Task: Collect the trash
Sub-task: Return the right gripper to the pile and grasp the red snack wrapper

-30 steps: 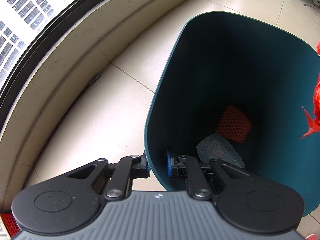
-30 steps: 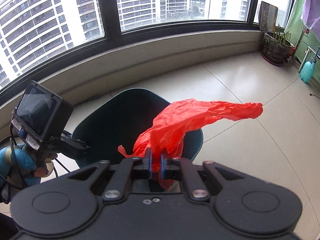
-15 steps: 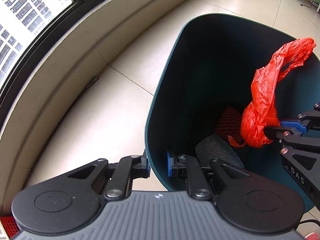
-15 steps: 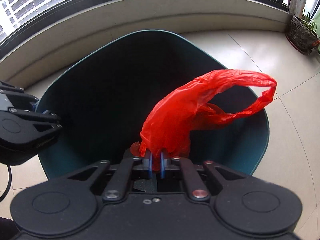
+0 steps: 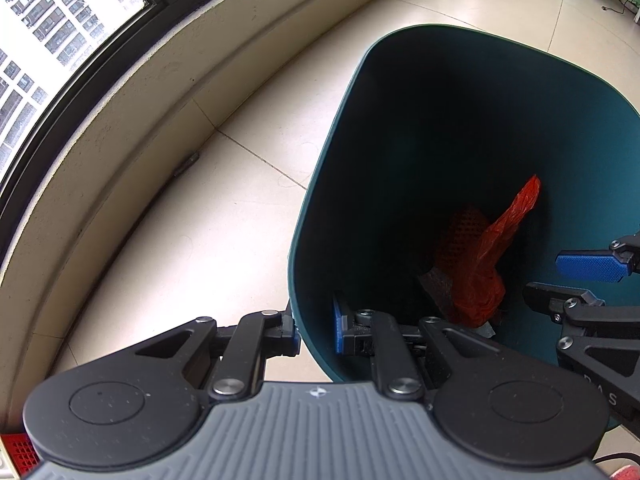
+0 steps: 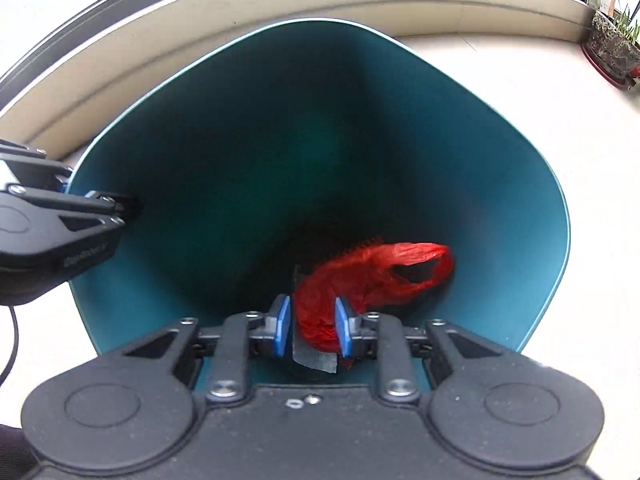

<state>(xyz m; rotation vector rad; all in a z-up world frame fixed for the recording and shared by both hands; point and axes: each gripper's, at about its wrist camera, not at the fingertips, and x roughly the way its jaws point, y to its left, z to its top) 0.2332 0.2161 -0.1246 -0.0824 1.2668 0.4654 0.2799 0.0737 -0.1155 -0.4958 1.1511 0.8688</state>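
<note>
1. Daylight from the window (image 5: 60, 40), upper left; pale floor (image 5: 180, 240) bright, evenly lit.
2. Bin (image 5: 460, 120) interior dark, its bottom in deep shadow, contents dim.
3. Window glass blown out in right wrist view.
4. Strong fisheye bending at edges; corners soft, centre sharp.

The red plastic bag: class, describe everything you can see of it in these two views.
The red plastic bag is thin, crinkled, glossy film, crumpled into a loose bundle with one open loop at its far end. It lies deep inside the teal bin, on a grey scrap and beside an orange mesh piece. The right gripper, jaws opening, no longer pinches it; the bag shows beyond the parted pads. The left gripper clamps the bin's rim.
</note>
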